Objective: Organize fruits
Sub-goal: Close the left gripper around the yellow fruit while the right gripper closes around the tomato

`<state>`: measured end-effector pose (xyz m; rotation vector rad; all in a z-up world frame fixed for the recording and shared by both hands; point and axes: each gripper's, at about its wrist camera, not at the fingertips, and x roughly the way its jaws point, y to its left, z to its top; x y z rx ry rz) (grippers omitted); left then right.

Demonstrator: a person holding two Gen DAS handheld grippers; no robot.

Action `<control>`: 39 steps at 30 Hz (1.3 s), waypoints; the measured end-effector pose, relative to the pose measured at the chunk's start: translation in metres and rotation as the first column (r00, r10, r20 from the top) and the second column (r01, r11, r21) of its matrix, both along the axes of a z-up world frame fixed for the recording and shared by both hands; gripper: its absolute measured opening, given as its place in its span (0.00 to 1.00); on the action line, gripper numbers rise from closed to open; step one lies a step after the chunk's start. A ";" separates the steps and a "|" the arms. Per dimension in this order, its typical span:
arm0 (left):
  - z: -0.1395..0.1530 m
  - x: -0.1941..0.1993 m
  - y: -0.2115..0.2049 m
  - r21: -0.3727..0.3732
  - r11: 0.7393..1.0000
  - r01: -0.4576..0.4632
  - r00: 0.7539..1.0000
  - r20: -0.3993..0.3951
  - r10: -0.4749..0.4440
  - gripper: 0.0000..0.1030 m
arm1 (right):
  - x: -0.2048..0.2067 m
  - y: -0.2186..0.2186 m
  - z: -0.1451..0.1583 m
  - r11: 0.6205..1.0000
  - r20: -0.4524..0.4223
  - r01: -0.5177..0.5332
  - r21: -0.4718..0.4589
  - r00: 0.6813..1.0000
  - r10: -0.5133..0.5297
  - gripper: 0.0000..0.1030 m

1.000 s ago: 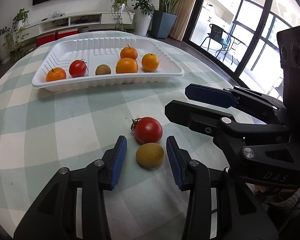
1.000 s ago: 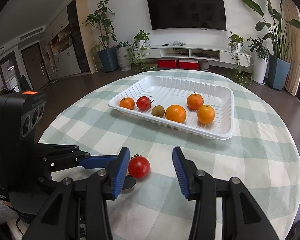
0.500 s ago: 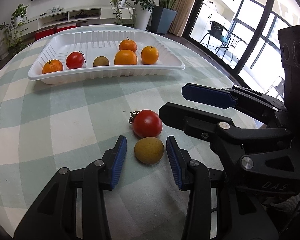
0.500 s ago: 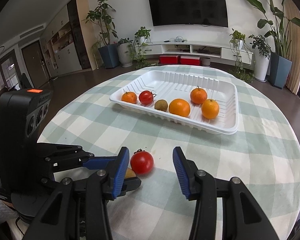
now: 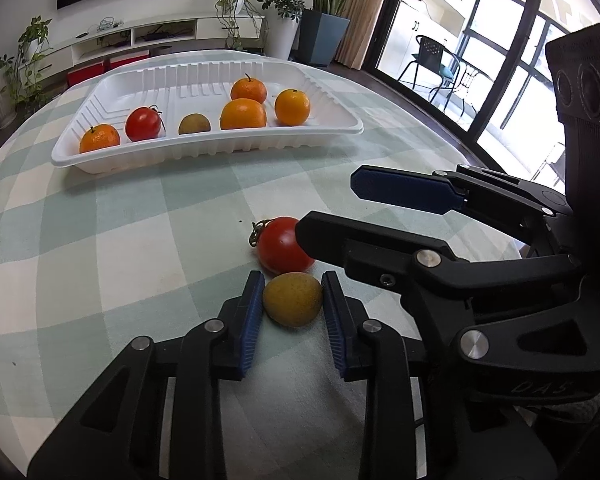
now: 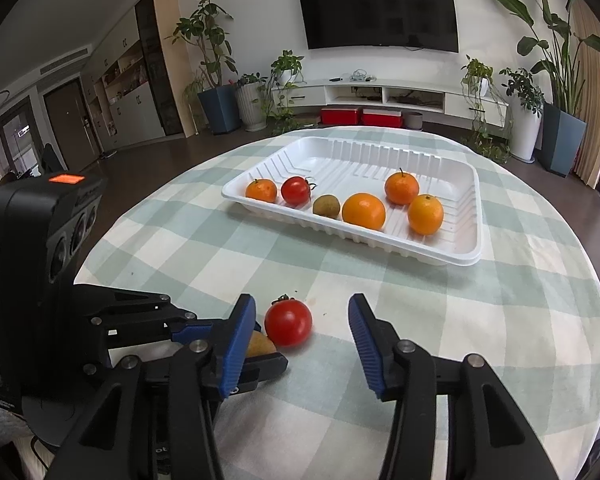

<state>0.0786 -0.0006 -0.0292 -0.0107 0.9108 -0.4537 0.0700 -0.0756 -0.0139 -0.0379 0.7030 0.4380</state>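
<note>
My left gripper [image 5: 293,304] sat clamped on the kiwi [image 5: 293,299] on the table [image 5: 100,240]. Right gripper [image 6: 302,334] was opening around the tomato [image 6: 288,325], pads clear, short of the tray [image 6: 466,256].

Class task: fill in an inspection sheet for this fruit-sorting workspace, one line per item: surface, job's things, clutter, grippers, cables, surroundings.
Surface: round table with green-and-white checked cloth.
Job's things: white tray holds four oranges, one tomato and one brown fruit; a loose tomato and a loose brown fruit lie on the cloth, side by side.
Clutter: nothing seen.
Grippers: left gripper shut on the loose brown fruit; right gripper opening, fingers astride the loose tomato, not pressing it.
Cables: nothing seen on the table.
Surroundings: wall television, potted plants, low shelf.
</note>
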 end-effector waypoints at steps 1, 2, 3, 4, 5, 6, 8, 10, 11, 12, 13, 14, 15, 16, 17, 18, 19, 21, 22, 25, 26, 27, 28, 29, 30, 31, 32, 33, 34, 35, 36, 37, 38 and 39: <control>0.000 -0.001 -0.001 0.003 1.000 0.004 1.000 0.002 -0.004 0.27 | 0.000 0.000 -0.001 1.000 -0.002 -0.001 0.000 1.000 0.001 0.51; 0.000 -0.001 -0.002 0.005 1.000 0.009 1.000 0.004 -0.009 0.26 | 0.001 0.001 -0.001 1.000 -0.004 -0.002 0.001 1.000 0.002 0.51; 0.000 -0.002 -0.002 0.008 1.000 0.012 1.000 0.005 -0.012 0.26 | 0.001 0.001 -0.002 1.000 -0.007 -0.003 0.001 1.000 0.003 0.51; 0.000 -0.003 -0.003 0.010 1.000 0.012 1.000 0.008 -0.012 0.26 | 0.001 0.001 -0.002 1.000 -0.011 -0.004 0.001 1.000 0.004 0.51; 0.000 -0.003 -0.003 0.010 1.000 0.013 1.000 0.010 -0.013 0.26 | 0.002 0.001 -0.002 1.000 -0.014 -0.004 0.002 1.000 0.004 0.51; 0.000 -0.004 -0.002 0.010 1.000 0.013 1.000 0.010 -0.013 0.26 | 0.002 0.001 -0.003 1.000 -0.017 -0.004 0.002 1.000 0.004 0.51; 0.000 -0.004 0.000 0.009 1.000 0.008 1.000 0.009 -0.008 0.26 | 0.003 0.001 -0.003 1.000 -0.023 -0.007 0.003 1.000 0.007 0.51; 0.000 -0.005 0.003 0.007 1.000 -0.001 1.000 0.008 0.001 0.26 | 0.003 0.001 -0.003 1.000 -0.026 -0.010 0.002 1.000 0.010 0.51; 0.000 -0.005 0.004 0.007 1.000 -0.005 1.000 0.007 0.005 0.26 | 0.003 0.002 -0.003 1.000 -0.028 -0.011 0.002 1.000 0.011 0.51; 0.000 -0.006 0.006 0.006 1.000 -0.009 1.000 0.005 0.009 0.26 | 0.003 0.002 -0.003 1.000 -0.029 -0.012 0.002 1.000 0.012 0.51; -0.001 -0.007 0.008 0.005 1.000 -0.016 1.000 0.004 0.016 0.26 | 0.003 0.002 -0.003 1.000 -0.031 -0.013 0.003 0.999 0.013 0.51; -0.001 -0.007 0.009 -0.001 1.000 -0.017 1.000 0.003 0.017 0.26 | 0.004 0.002 -0.004 1.000 -0.034 -0.015 0.004 0.999 0.015 0.51; -0.001 -0.008 0.011 -0.003 1.000 -0.018 1.000 0.004 0.018 0.26 | 0.005 0.003 -0.004 1.000 -0.038 -0.017 0.005 0.999 0.017 0.51; -0.001 -0.008 0.011 0.002 1.000 -0.023 1.000 0.007 0.023 0.26 | 0.005 0.003 -0.005 1.000 -0.041 -0.019 0.006 0.999 0.019 0.51; -0.001 -0.008 0.012 0.003 1.000 -0.024 1.000 0.007 0.024 0.26 | 0.006 0.004 -0.005 1.000 -0.045 -0.022 0.004 0.999 0.022 0.51; 0.000 -0.009 0.013 0.002 1.000 -0.026 1.000 0.006 0.026 0.26 | 0.006 0.006 -0.006 1.000 -0.046 -0.024 0.001 0.999 0.024 0.51; 0.000 -0.009 0.014 0.004 0.999 -0.032 0.999 0.007 0.032 0.26 | 0.007 0.006 -0.006 1.000 -0.047 -0.026 -0.002 0.999 0.026 0.51; 0.000 -0.009 0.016 0.006 0.999 -0.040 0.999 0.006 0.040 0.26 | 0.008 0.008 -0.006 1.000 -0.049 -0.029 -0.005 0.998 0.028 0.51; 0.000 -0.009 0.017 0.005 0.999 -0.044 0.999 0.006 0.044 0.26 | 0.008 0.008 -0.007 1.000 -0.051 -0.029 -0.006 0.998 0.029 0.51; 0.001 -0.010 0.020 0.006 0.999 -0.054 0.999 0.006 0.054 0.26 | 0.012 0.010 -0.009 0.999 -0.062 -0.031 -0.009 0.998 0.031 0.51; 0.001 -0.010 0.021 0.006 0.998 -0.058 0.998 0.005 0.058 0.26 | 0.012 0.010 -0.009 0.999 -0.065 -0.033 -0.011 0.997 0.032 0.51; 0.001 -0.011 0.022 0.005 0.998 -0.061 0.998 0.005 0.061 0.26 | 0.013 0.011 -0.010 0.999 -0.069 -0.035 -0.014 0.997 0.034 0.51; 0.001 -0.011 0.022 0.006 0.998 -0.063 0.998 0.004 0.063 0.26 | 0.014 0.012 -0.011 0.999 -0.071 -0.038 -0.017 0.997 0.037 0.51; 0.001 -0.011 0.023 0.007 0.998 -0.065 0.998 0.004 0.065 0.26 | 0.015 0.013 -0.011 0.999 -0.074 -0.039 -0.016 0.997 0.038 0.51; 0.001 -0.012 0.023 0.007 0.998 -0.067 0.998 0.004 0.067 0.26 | 0.015 0.013 -0.011 0.999 -0.077 -0.041 -0.015 0.996 0.040 0.51; 0.001 -0.012 0.023 0.007 0.998 -0.067 0.998 0.003 0.067 0.26 | 0.016 0.013 -0.012 0.999 -0.080 -0.041 -0.016 0.996 0.040 0.51; 0.001 -0.012 0.023 0.008 0.998 -0.069 0.998 0.004 0.068 0.26 | 0.017 0.013 -0.012 0.999 -0.084 -0.040 -0.016 0.996 0.038 0.51; 0.001 -0.012 0.024 0.010 0.998 -0.070 0.998 0.005 0.070 0.26 | 0.018 0.013 -0.013 0.999 -0.089 -0.038 -0.017 0.995 0.036 0.51; 0.001 -0.011 0.023 0.010 0.998 -0.069 0.998 0.004 0.069 0.26 | 0.019 0.013 -0.014 0.999 -0.095 -0.036 -0.017 0.995 0.035 0.51; 0.001 -0.011 0.023 0.010 0.997 -0.070 0.998 0.005 0.070 0.26 | 0.020 0.012 -0.015 0.999 -0.100 -0.035 -0.017 0.994 0.033 0.51; 0.001 -0.011 0.023 0.011 0.997 -0.071 0.997 0.004 0.071 0.26 | 0.021 0.012 -0.015 0.999 -0.104 -0.033 -0.018 0.994 0.031 0.50; 0.001 -0.012 0.023 0.011 0.997 -0.071 0.997 0.004 0.071 0.26 | 0.022 0.012 -0.016 0.999 -0.108 -0.031 -0.019 0.994 0.029 0.50; 0.001 -0.012 0.023 0.011 0.997 -0.071 0.997 0.004 0.071 0.26 | 0.023 0.012 -0.017 0.999 -0.113 -0.031 -0.019 0.993 0.029 0.48; 0.001 -0.012 0.023 0.012 0.997 -0.071 0.997 0.004 0.071 0.26 | 0.024 0.012 -0.017 0.999 -0.117 -0.032 -0.019 0.993 0.029 0.47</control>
